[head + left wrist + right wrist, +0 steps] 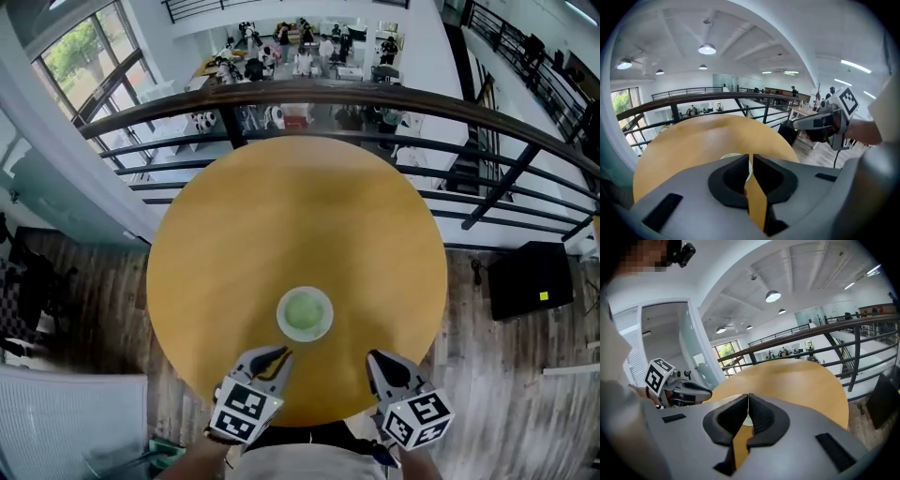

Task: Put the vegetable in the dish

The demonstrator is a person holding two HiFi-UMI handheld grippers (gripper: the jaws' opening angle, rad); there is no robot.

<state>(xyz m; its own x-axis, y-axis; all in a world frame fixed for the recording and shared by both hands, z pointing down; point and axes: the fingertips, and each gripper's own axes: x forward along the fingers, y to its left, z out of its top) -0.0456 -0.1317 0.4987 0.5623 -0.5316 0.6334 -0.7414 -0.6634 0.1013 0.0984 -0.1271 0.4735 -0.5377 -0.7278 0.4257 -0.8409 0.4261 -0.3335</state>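
A white dish (pixel 281 323) sits on the round wooden table (pixel 300 216), toward its near side. A pale green vegetable (pixel 304 312) lies inside the dish. My left gripper (pixel 278 354) hovers just in front of the dish to its left, jaws together with nothing between them. My right gripper (pixel 375 359) hangs in front of the dish to its right, also shut and empty. In the left gripper view only a sliver of the dish (pixel 729 156) shows above the closed left gripper (pixel 751 157). The right gripper (pixel 748 396) hides most of the dish in its own view.
A dark metal railing (pixel 375 98) curves round the table's far side, with an open hall below. A black box (pixel 530 278) stands on the wooden floor at the right. A white slatted panel (pixel 66 422) is at lower left. The table's near edge is under both grippers.
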